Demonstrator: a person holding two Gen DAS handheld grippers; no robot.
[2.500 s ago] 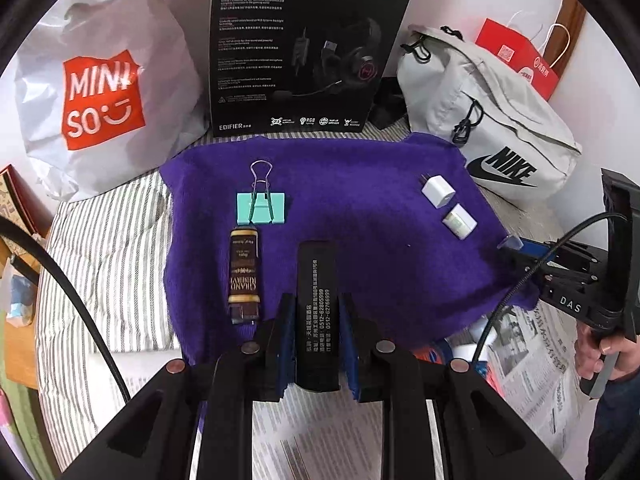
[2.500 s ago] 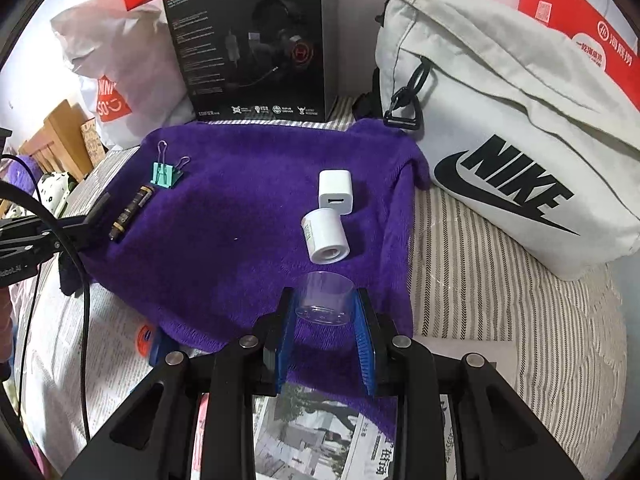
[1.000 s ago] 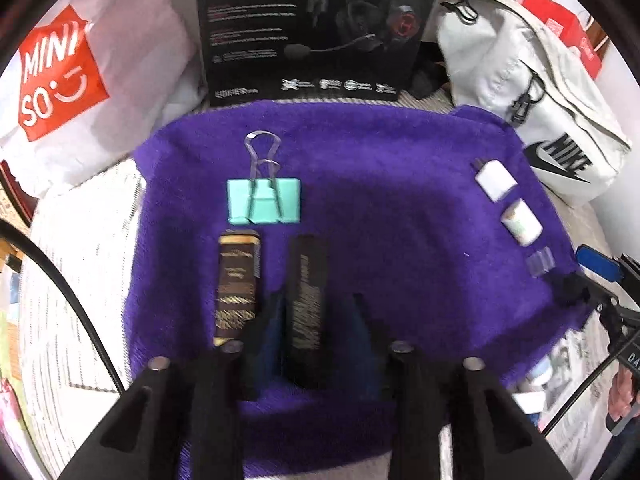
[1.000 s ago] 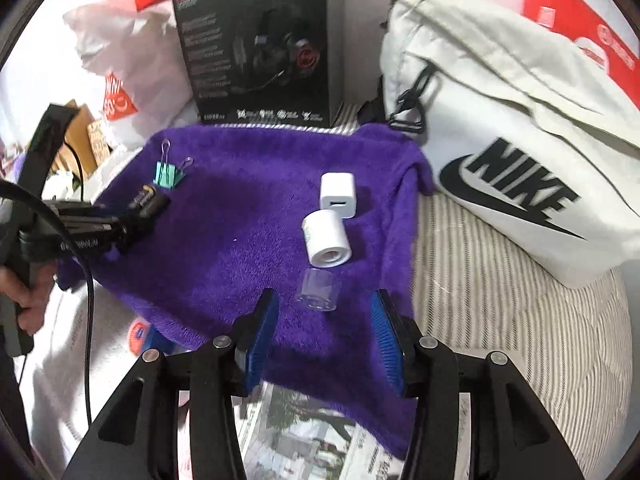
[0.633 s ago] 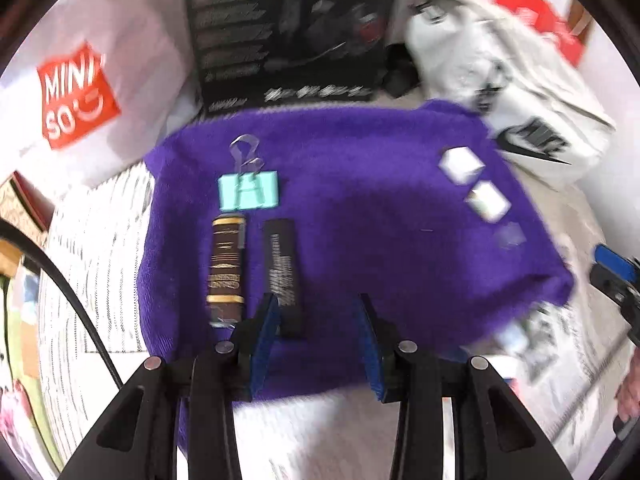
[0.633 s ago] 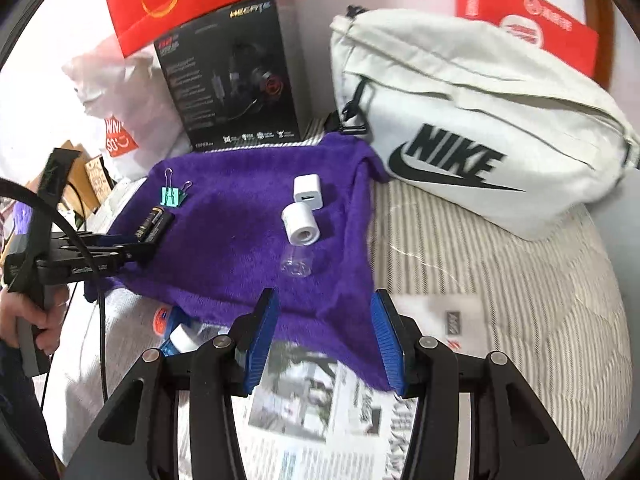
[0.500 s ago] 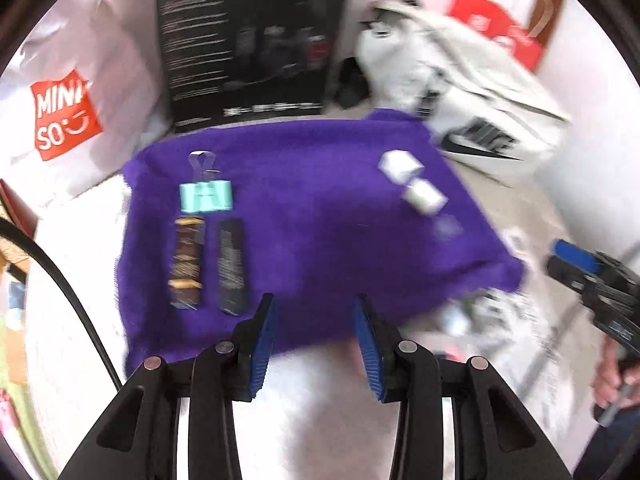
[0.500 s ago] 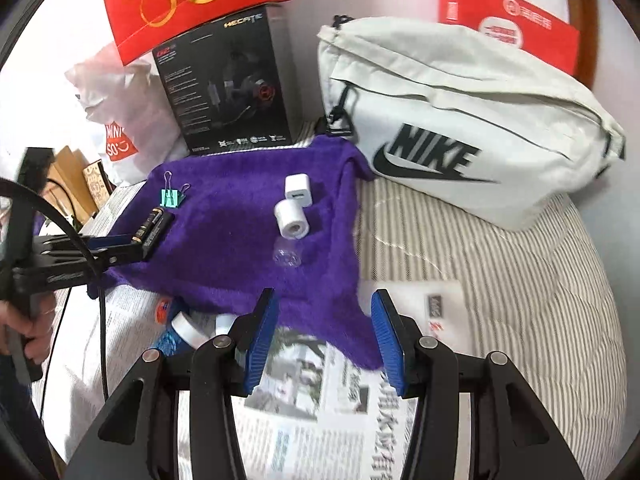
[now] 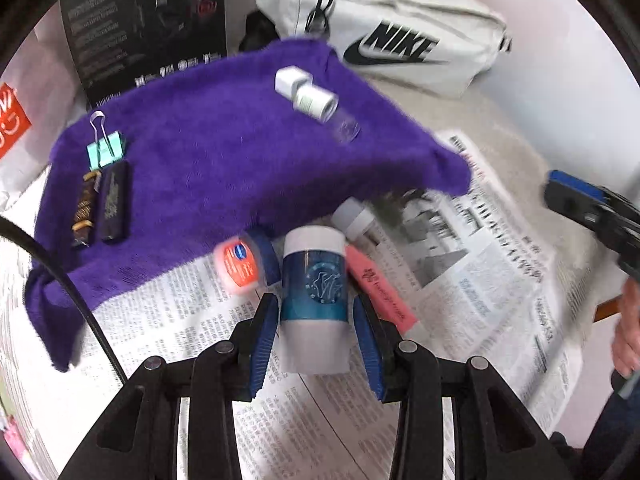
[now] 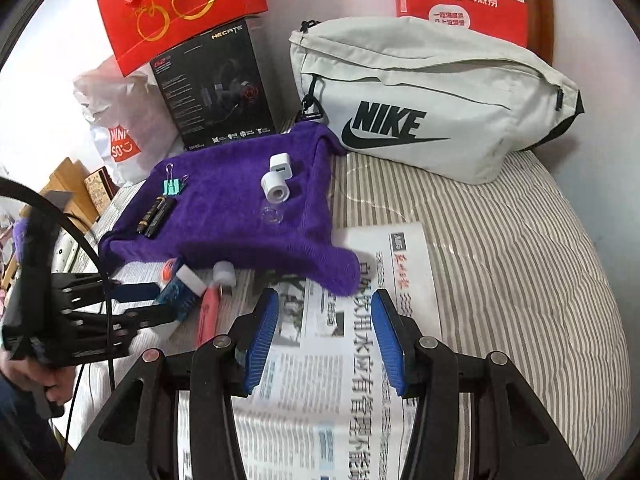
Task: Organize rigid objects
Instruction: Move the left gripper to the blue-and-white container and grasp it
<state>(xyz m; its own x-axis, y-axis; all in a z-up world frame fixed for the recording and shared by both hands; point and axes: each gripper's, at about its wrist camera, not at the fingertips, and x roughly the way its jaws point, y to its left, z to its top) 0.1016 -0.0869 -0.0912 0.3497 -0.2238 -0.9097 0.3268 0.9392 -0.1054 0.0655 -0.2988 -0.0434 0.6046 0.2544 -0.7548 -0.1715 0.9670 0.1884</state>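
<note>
A purple towel (image 9: pixel 208 152) (image 10: pixel 236 208) holds a green binder clip (image 9: pixel 105 151), a brown battery (image 9: pixel 85 208), a black stick (image 9: pixel 115 204), a white charger cube (image 9: pixel 291 79), a white roll (image 9: pixel 316 101) and a clear cap (image 9: pixel 345 129). On the newspaper (image 9: pixel 460 280) lie a blue and white bottle (image 9: pixel 314 296), an orange-lidded tin (image 9: pixel 240 266), a pink marker (image 9: pixel 380 292) and a small grey and white bottle (image 9: pixel 354 216). My left gripper (image 9: pixel 315 338) is open with its fingers either side of the blue bottle. My right gripper (image 10: pixel 326 334) is open and empty over the newspaper (image 10: pixel 360 360).
A white Nike bag (image 10: pixel 432 96), a black headset box (image 10: pixel 216 84), a Miniso bag (image 10: pixel 120 136) and red bags (image 10: pixel 176 4) stand behind the towel. The striped bedcover (image 10: pixel 520 280) extends right.
My left gripper released the black stick beside the battery, backed off the towel and now straddles the blue bottle. My right gripper released the clear cap and pulled back.
</note>
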